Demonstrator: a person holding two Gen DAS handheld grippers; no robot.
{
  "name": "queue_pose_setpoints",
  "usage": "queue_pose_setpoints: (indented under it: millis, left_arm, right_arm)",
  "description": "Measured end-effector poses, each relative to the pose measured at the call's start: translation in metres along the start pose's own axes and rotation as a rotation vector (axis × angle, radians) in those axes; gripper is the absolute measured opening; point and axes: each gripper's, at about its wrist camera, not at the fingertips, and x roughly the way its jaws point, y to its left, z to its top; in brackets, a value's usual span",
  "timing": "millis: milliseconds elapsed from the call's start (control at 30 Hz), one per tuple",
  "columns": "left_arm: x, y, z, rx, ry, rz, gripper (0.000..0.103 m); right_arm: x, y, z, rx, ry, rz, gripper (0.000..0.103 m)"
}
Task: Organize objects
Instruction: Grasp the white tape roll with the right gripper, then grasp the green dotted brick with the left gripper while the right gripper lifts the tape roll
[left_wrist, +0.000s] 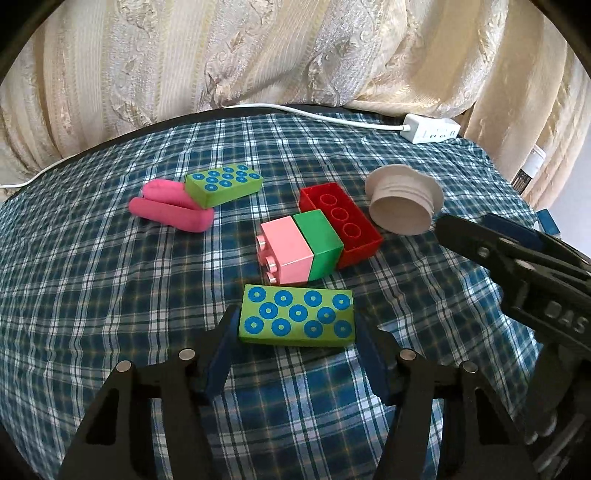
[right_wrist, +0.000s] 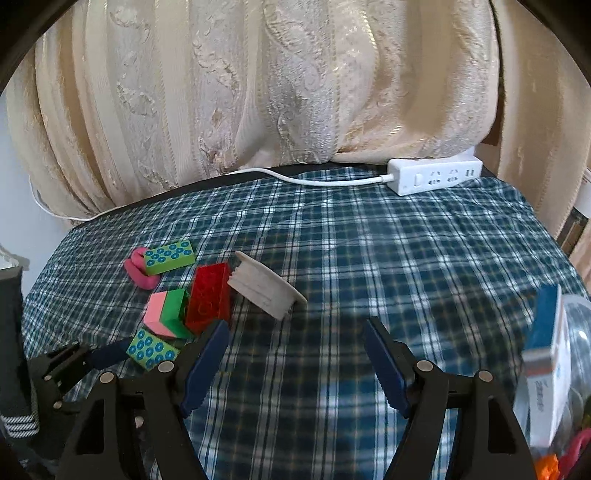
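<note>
A green block with blue dots (left_wrist: 297, 319) lies on the plaid cloth (left_wrist: 110, 277), and my left gripper (left_wrist: 297, 322) is shut on its two short ends. Just beyond it sits a pink-and-green brick (left_wrist: 295, 247) against an upturned red brick (left_wrist: 341, 221). A white threaded cap (left_wrist: 404, 201) lies on its side to their right. Further left, a second green dotted block (left_wrist: 224, 183) leans on a pink soft roll (left_wrist: 170, 210). My right gripper (right_wrist: 297, 326) hovers open over bare cloth, to the right of the bricks, with nothing between its fingers.
A white power strip (right_wrist: 434, 177) with its cable lies along the far edge, in front of cream curtains. In the right wrist view, a blue-and-white box (right_wrist: 546, 369) and a clear container (right_wrist: 580, 325) stand at the right edge.
</note>
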Motion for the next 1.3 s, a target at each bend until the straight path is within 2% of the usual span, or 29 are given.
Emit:
queue_pose_setpoints:
  millis: [667,767,833,900,967,1300]
  left_arm:
    - [-0.011,0.006,0.0,-0.03,-0.02,0.029,0.062]
    - [-0.011,0.007,0.0,-0.032,-0.018,0.03,0.062]
    - [-0.011,0.007,-0.001,-0.034,-0.017,0.032,0.062]
    - [-0.011,0.007,-0.001,-0.034,-0.017,0.033,0.062]
    - [-0.01,0.007,-0.001,-0.033,-0.018,0.032,0.062]
    - [-0.017,0.001,-0.003,-0.01,-0.046,0.056,0.062]
  right_arm:
    - [0.046,0.026,0.02,-0.182,0.015,0.029,0.077]
    - [0.048,0.028,0.02,-0.193,0.019,0.039,0.068]
    - [0.049,0.03,0.021,-0.203,0.023,0.041,0.056]
    - [0.05,0.031,0.02,-0.211,0.034,0.035,0.036]
    - [0.051,0.032,0.018,-0.213,0.043,0.033,0.028]
    - [0.025,0.03,0.012,-0.159,0.004,0.039,0.022]
